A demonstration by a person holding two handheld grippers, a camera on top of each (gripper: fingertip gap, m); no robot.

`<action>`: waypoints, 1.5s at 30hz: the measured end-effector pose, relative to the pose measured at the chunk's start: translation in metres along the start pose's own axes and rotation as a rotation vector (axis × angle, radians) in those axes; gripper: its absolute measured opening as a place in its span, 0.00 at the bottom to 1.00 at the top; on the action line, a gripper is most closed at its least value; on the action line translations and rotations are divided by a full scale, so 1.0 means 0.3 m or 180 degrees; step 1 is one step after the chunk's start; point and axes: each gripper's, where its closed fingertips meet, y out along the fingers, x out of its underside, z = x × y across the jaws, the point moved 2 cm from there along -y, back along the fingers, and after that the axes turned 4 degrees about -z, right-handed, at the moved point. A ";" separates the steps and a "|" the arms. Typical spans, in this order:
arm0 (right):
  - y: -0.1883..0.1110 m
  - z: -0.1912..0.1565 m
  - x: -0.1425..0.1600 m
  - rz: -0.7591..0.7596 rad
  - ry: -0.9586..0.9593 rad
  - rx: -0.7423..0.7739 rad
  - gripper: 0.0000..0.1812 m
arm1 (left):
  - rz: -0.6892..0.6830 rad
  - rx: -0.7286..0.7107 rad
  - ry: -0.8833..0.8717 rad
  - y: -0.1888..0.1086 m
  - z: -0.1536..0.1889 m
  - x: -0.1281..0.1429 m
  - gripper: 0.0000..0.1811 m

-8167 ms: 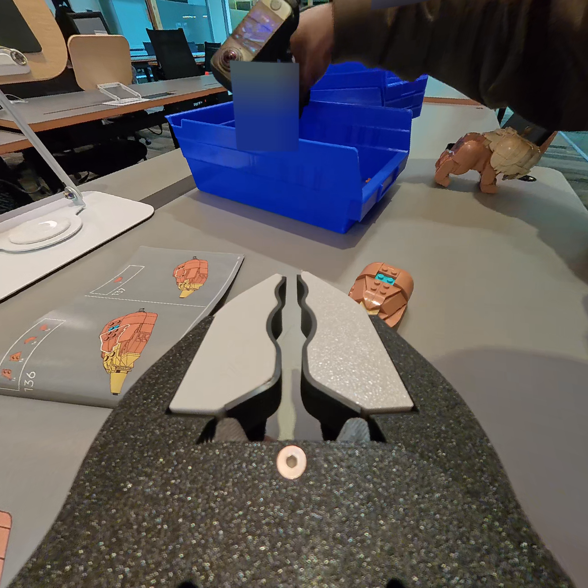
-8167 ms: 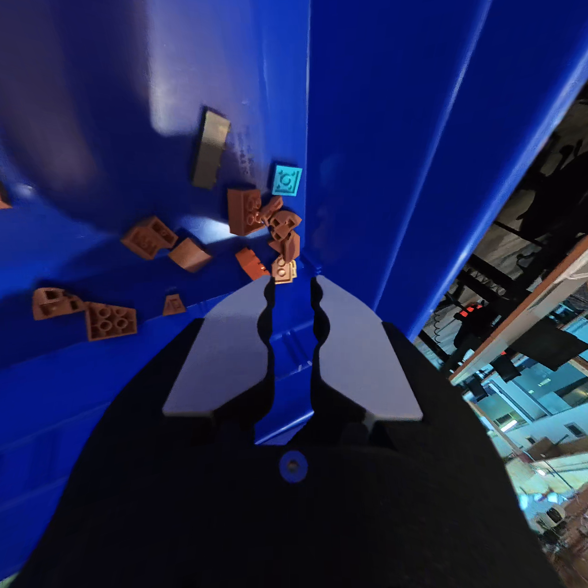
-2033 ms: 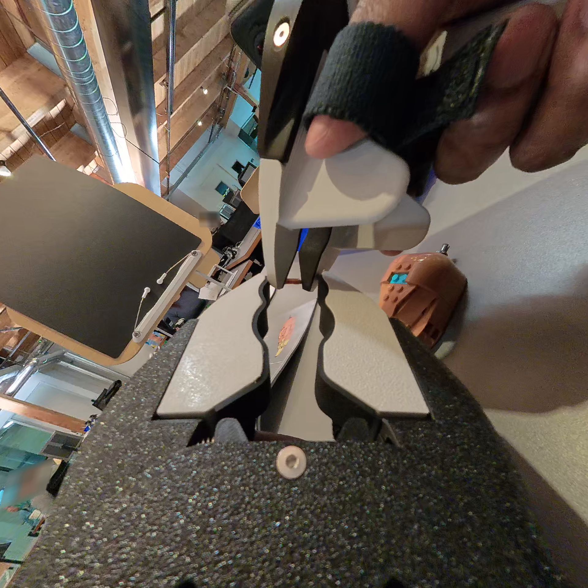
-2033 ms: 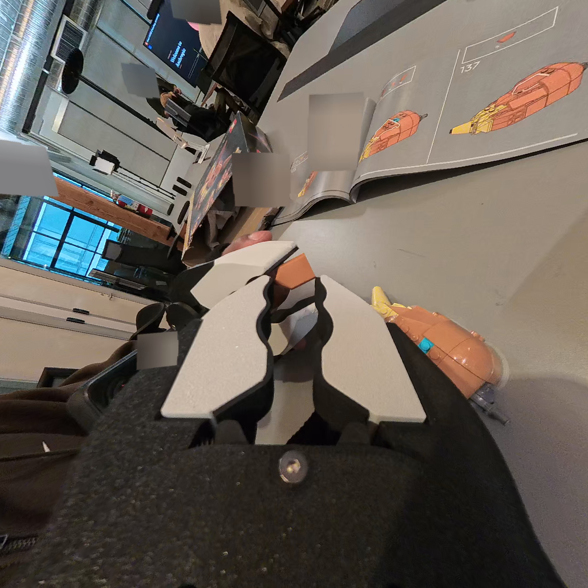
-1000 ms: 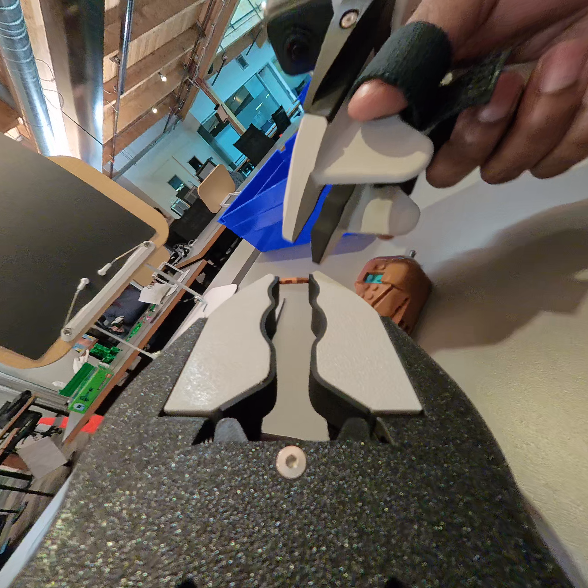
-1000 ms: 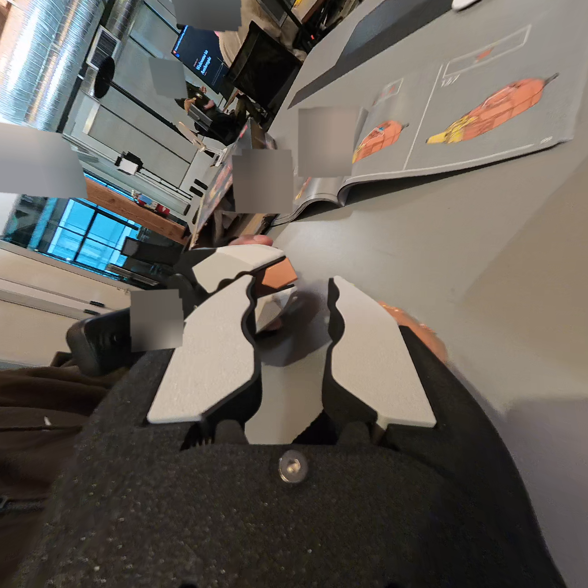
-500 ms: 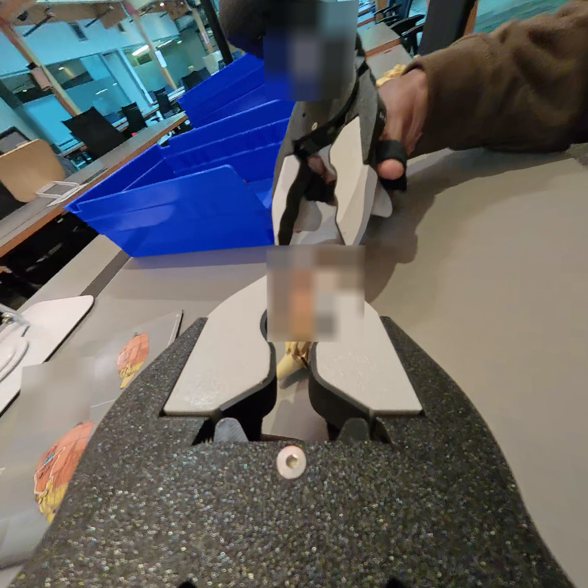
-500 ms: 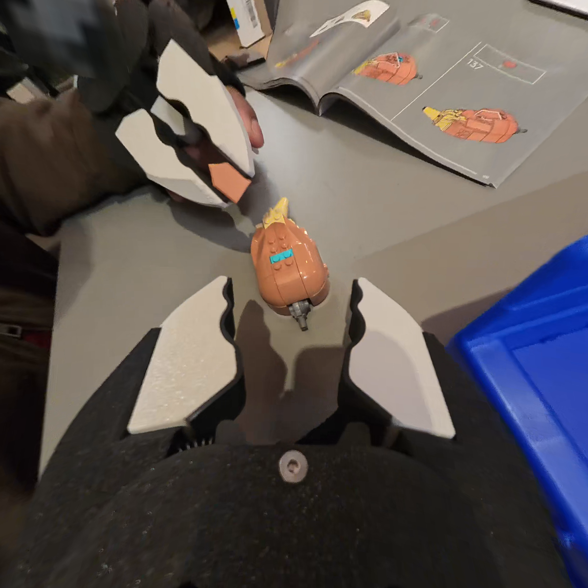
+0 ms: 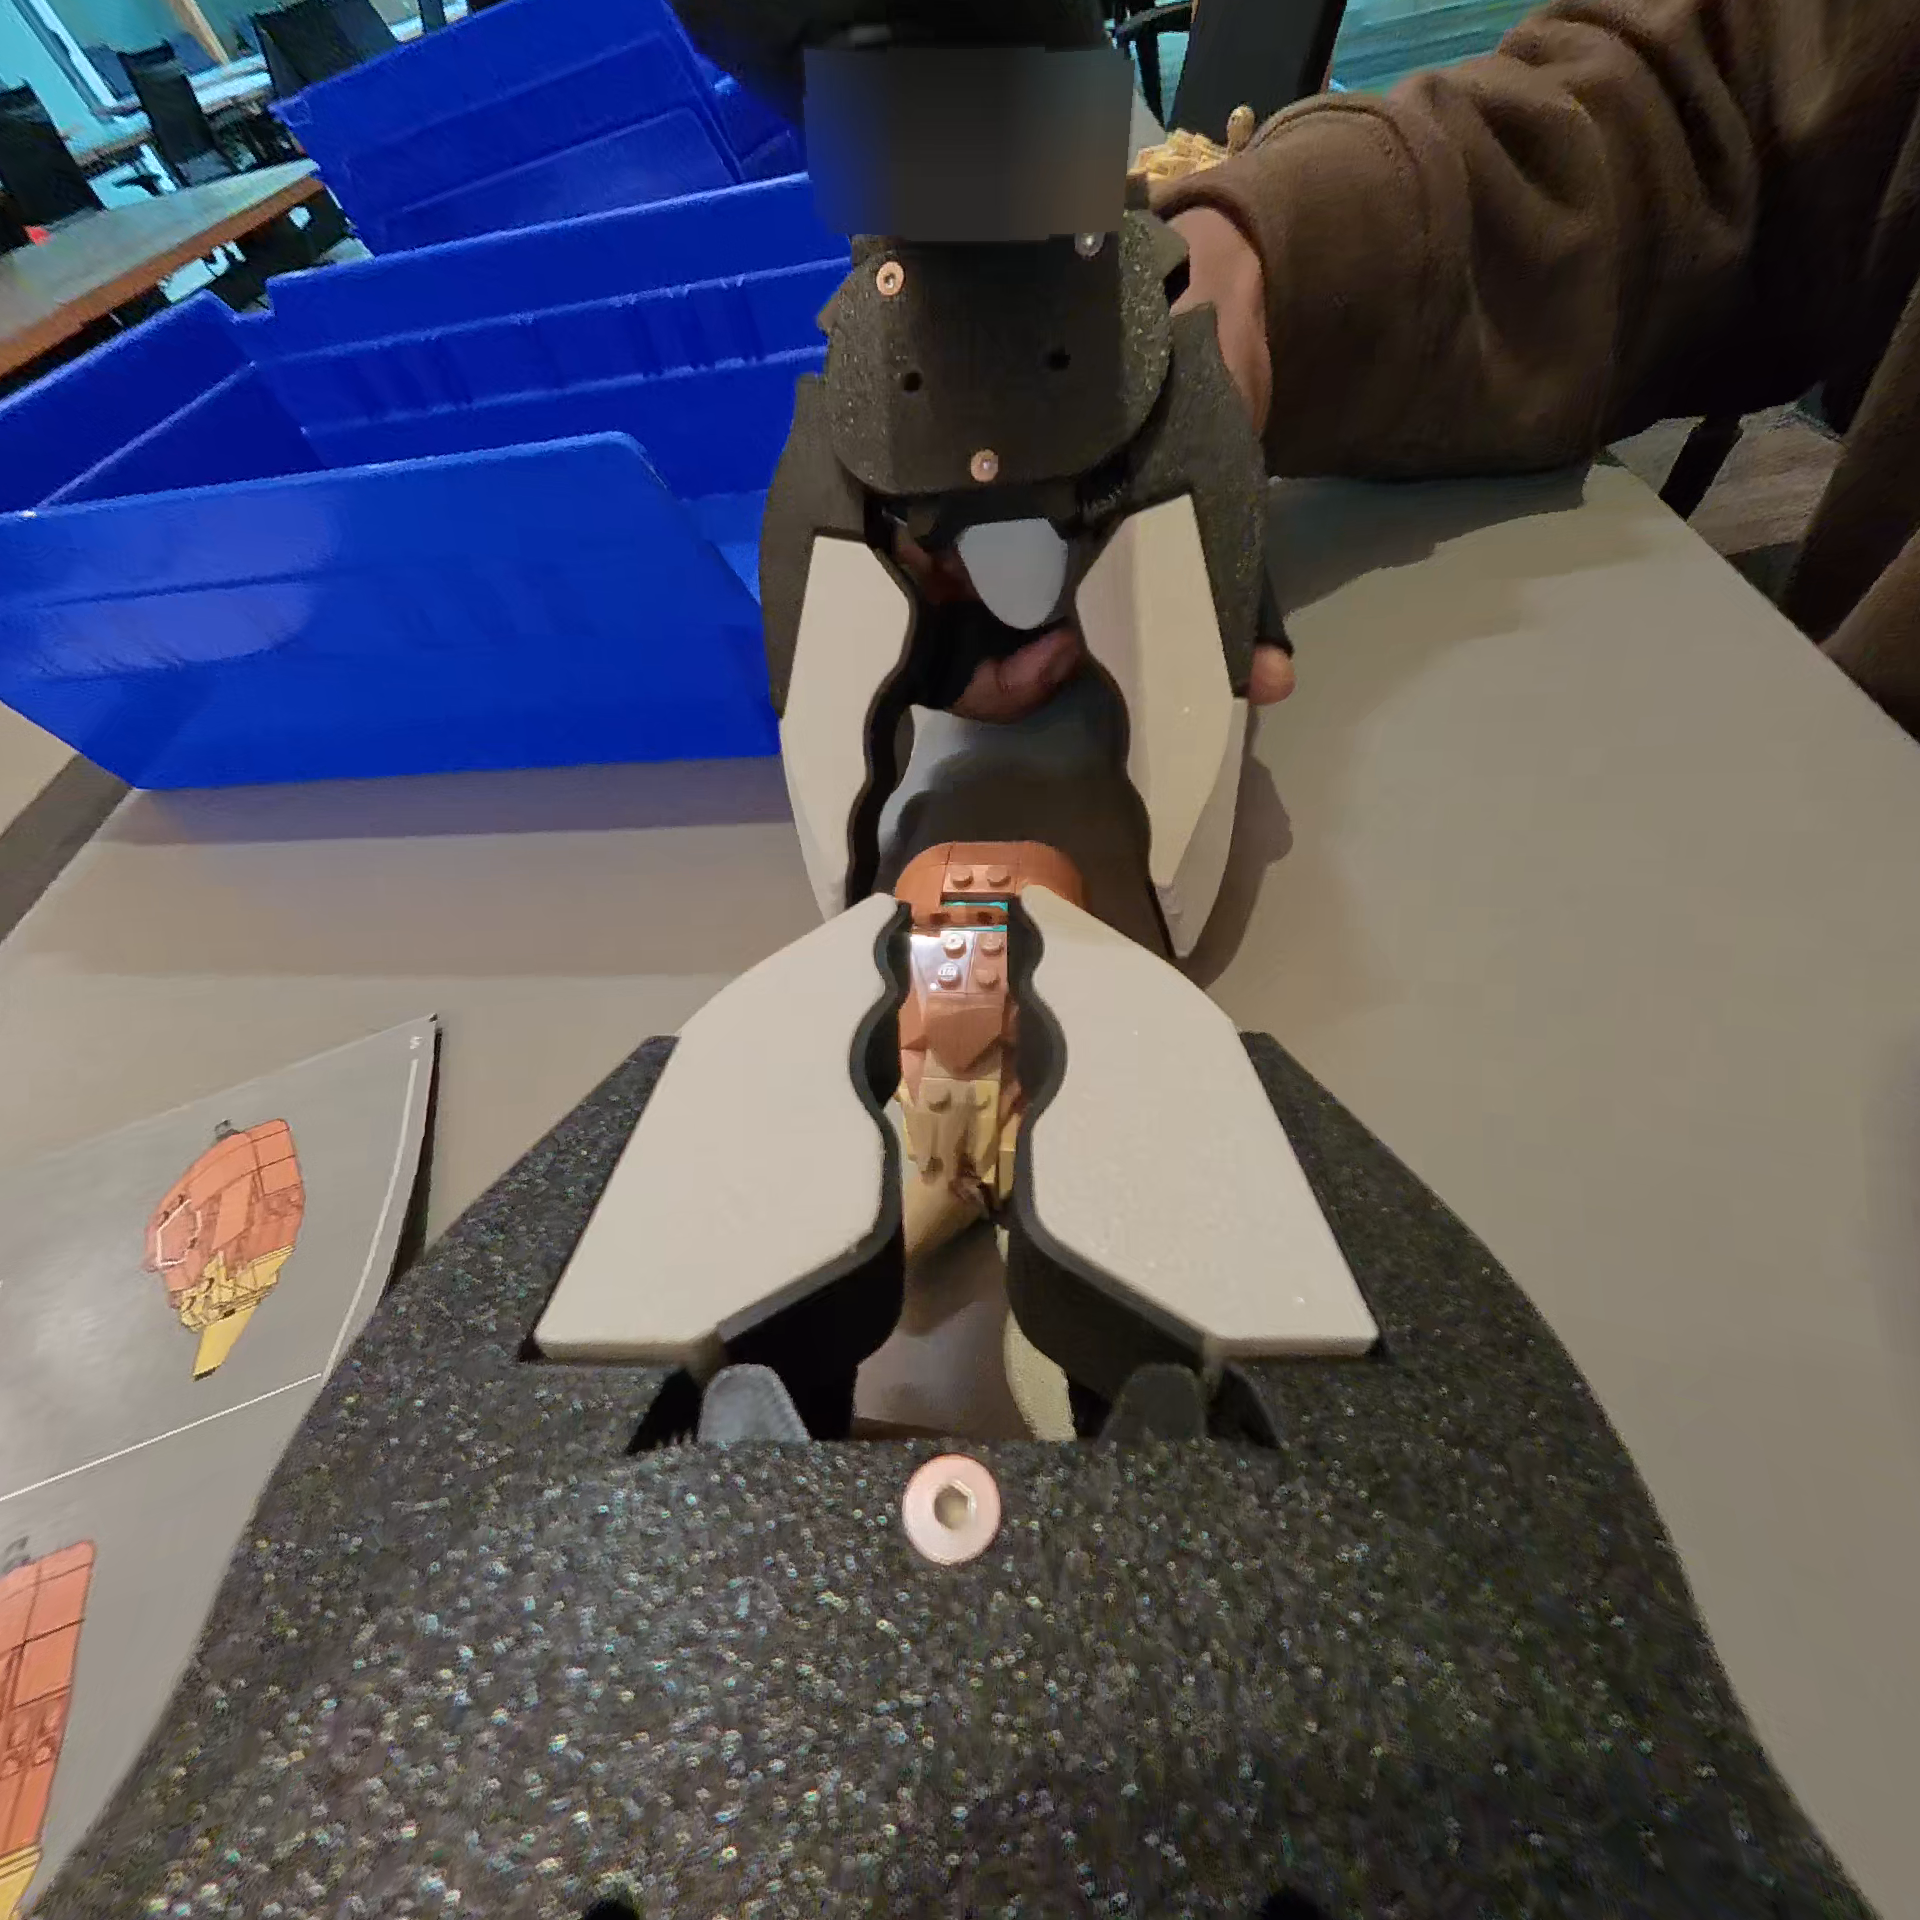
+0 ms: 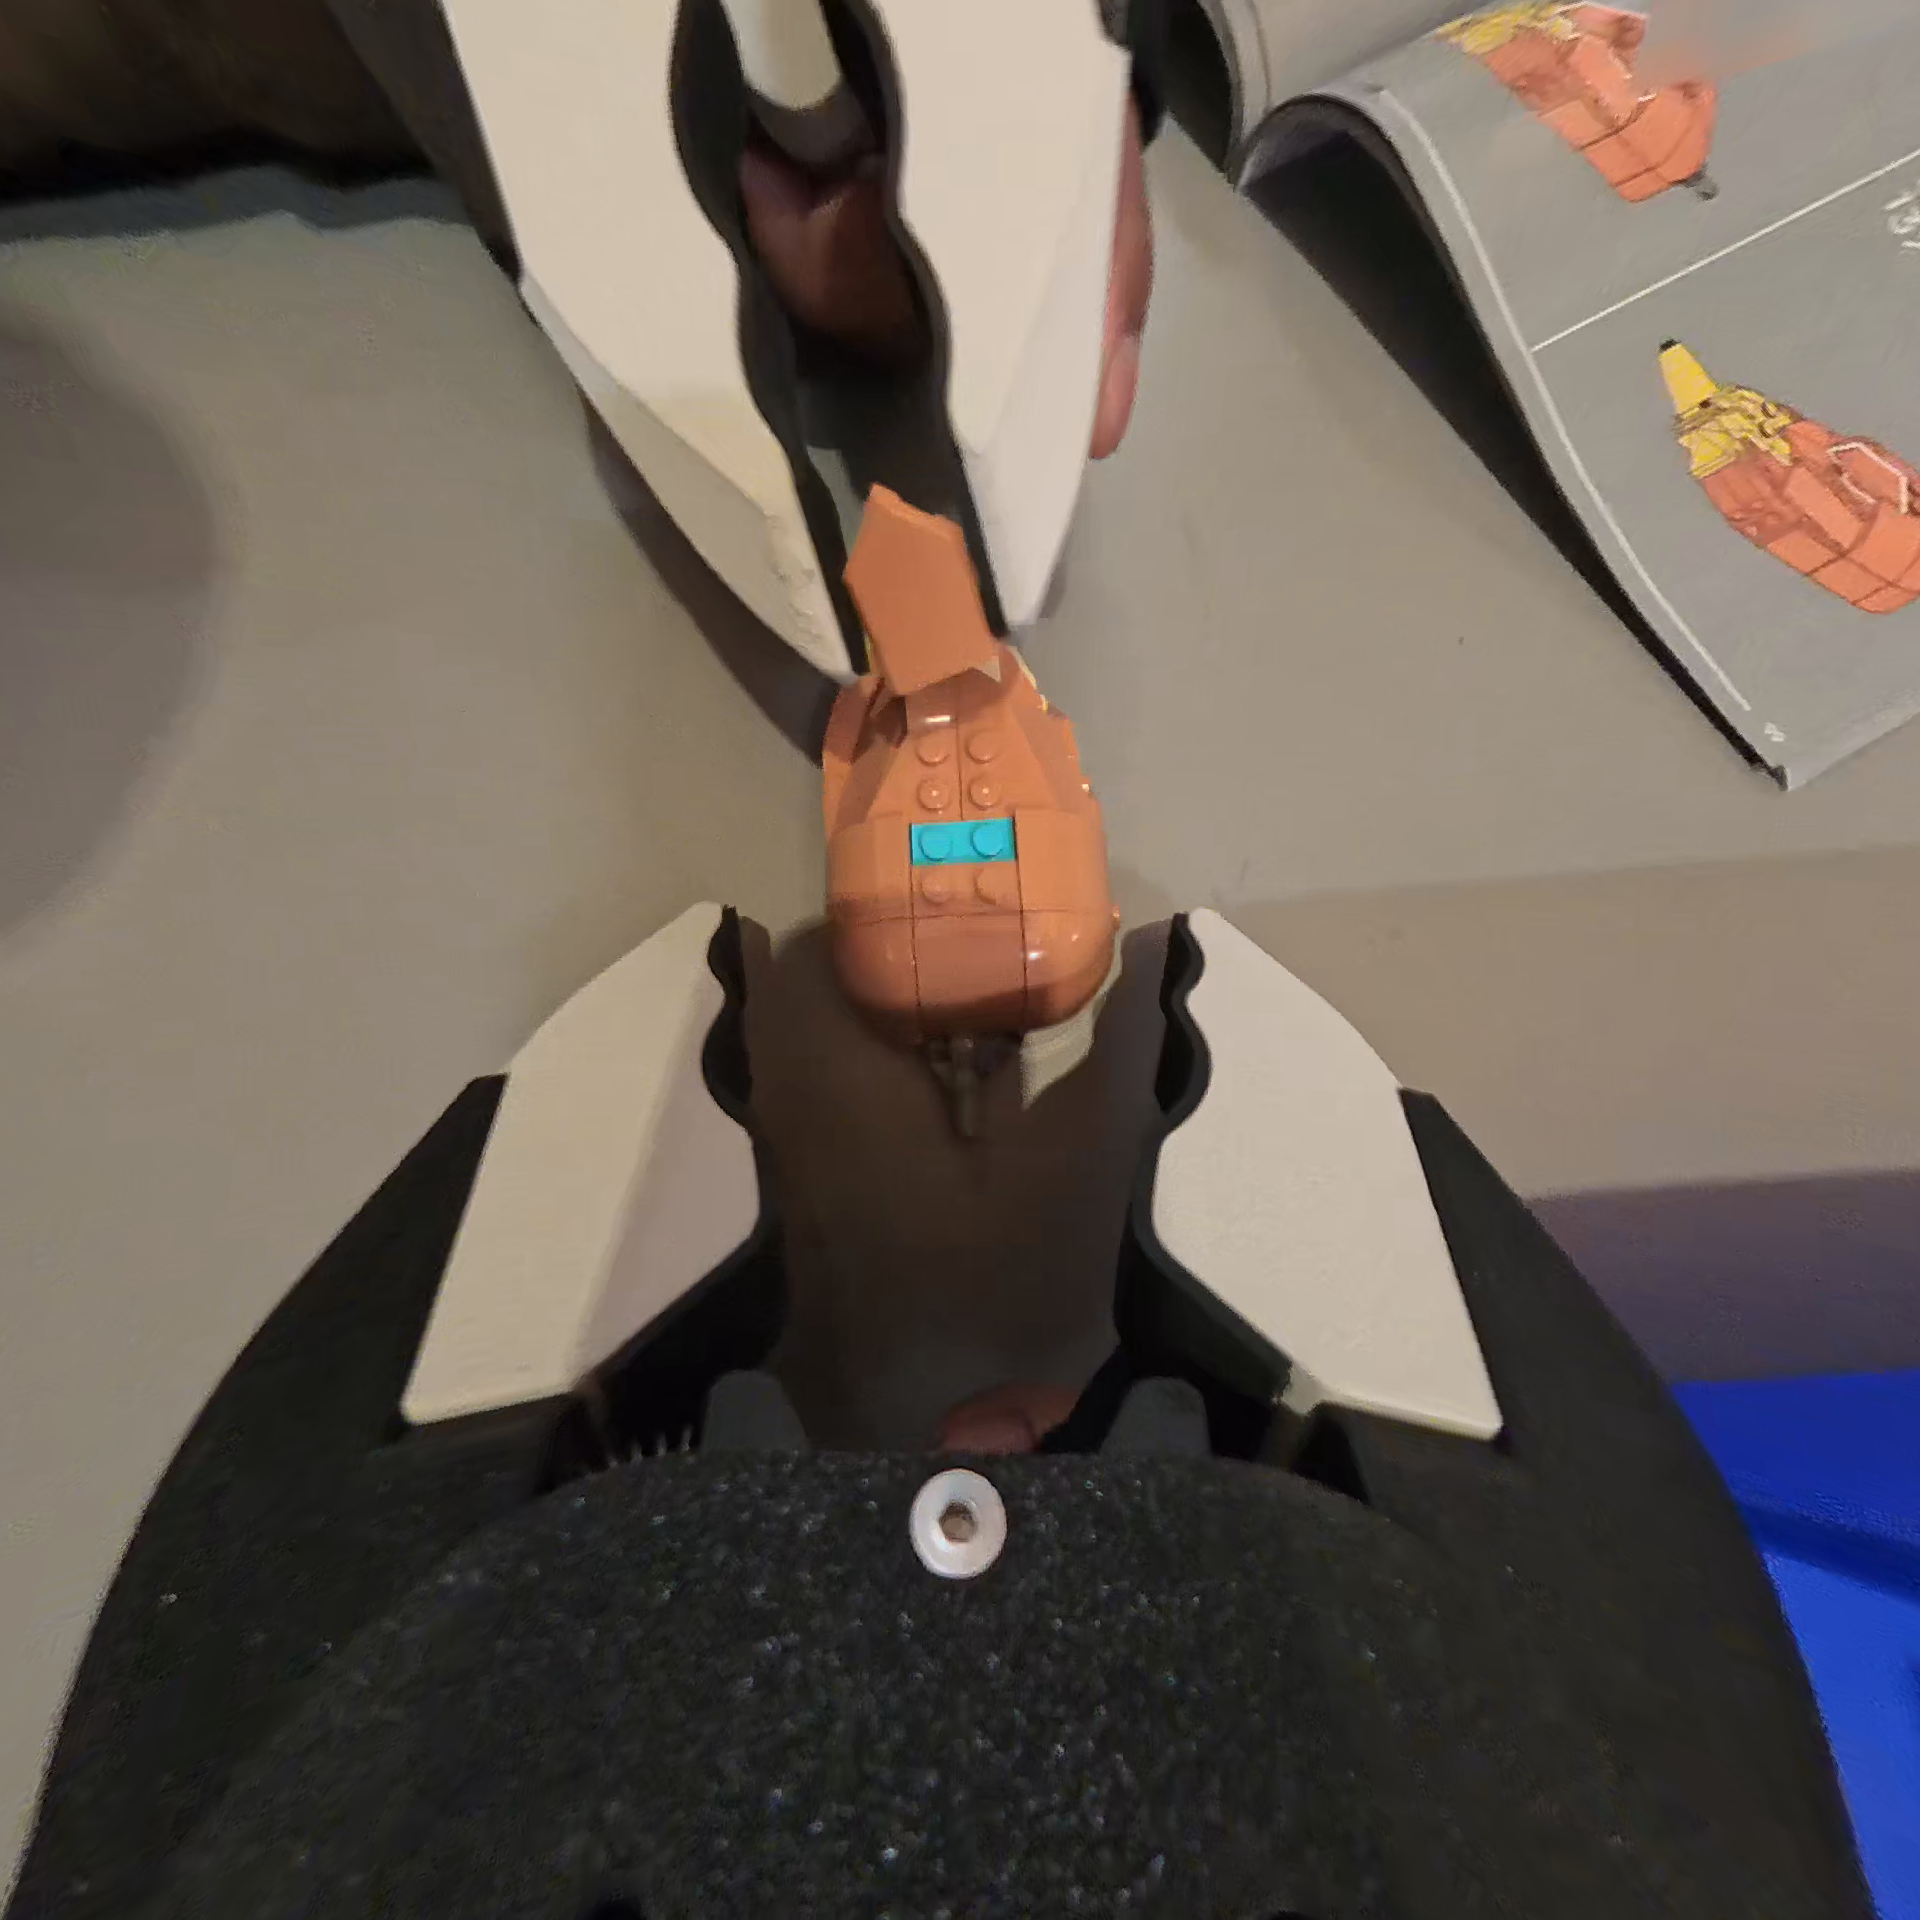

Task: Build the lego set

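A brown lego model (image 10: 966,831) with a teal plate on top and a tan pointed front lies on the grey table (image 10: 312,727). My left gripper (image 10: 925,634) is shut on a flat orange wedge piece (image 10: 914,603), whose lower end touches the model's front. In the left wrist view the left gripper (image 9: 958,914) is above the model (image 9: 987,868), which shows through the gap between its fingers. My right gripper (image 10: 948,927) is open and empty. It faces the left one, with its fingers on either side of the model's rear. It also shows in the left wrist view (image 9: 1008,920).
Blue bins (image 9: 416,582) stand behind and left of the model, and one corner (image 10: 1849,1558) is close to my right gripper. An open instruction booklet (image 9: 208,1247) lies on the table on the left gripper's side (image 10: 1662,416). A brown sleeve (image 9: 1558,260) reaches in behind the right gripper. Across from one pair of fingers to the other is roughly 5 centimetres.
The left gripper has carried the orange wedge from beside the model onto its front end. The right gripper has moved in closer and now straddles the model's rear, still open.
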 end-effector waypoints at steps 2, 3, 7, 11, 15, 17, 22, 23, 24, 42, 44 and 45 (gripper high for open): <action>0.012 0.000 0.001 -0.0071 -0.0076 0.0013 0.41 | -0.0035 0.0050 -0.0036 0.004 -0.002 0.004 0.09; 0.017 0.001 0.001 -0.0097 -0.0100 0.0024 0.40 | -0.0052 0.0088 -0.0048 0.006 0.000 0.005 0.09; 0.028 0.009 -0.004 -0.0142 -0.0138 0.0068 0.32 | -0.0093 0.0155 -0.0077 0.010 0.002 0.009 0.09; 0.029 0.009 -0.005 -0.0136 -0.0143 0.0047 0.32 | -0.0042 0.0117 -0.0072 0.005 0.000 0.005 0.09; 0.032 0.009 -0.007 -0.0141 -0.0170 0.0054 0.34 | 0.0024 0.0035 -0.0012 -0.002 -0.001 0.000 0.09; 0.033 0.009 -0.008 -0.0143 -0.0175 0.0059 0.35 | 0.0073 -0.0033 0.0024 -0.009 -0.002 -0.003 0.09; 0.033 0.005 -0.007 -0.0138 -0.0198 0.0038 0.37 | 0.0180 -0.0172 0.0020 -0.032 -0.010 -0.008 0.09; 0.033 0.004 -0.007 -0.0137 -0.0202 0.0036 0.37 | 0.0189 -0.0182 0.0010 -0.036 -0.010 -0.007 0.09; 0.033 0.004 -0.006 -0.0137 -0.0204 0.0036 0.38 | 0.0201 -0.0192 0.0003 -0.040 -0.011 -0.007 0.09; 0.039 0.012 -0.008 -0.0167 -0.0216 0.0053 0.47 | 0.0344 -0.0215 0.0018 -0.063 -0.007 -0.018 0.09; 0.047 0.019 -0.018 -0.0157 -0.0260 0.0059 0.48 | 0.0388 -0.0226 -0.0014 -0.071 -0.009 -0.020 0.09; 0.052 0.023 -0.023 -0.0164 -0.0268 0.0031 0.48 | 0.0411 -0.0231 -0.0036 -0.075 -0.012 -0.022 0.09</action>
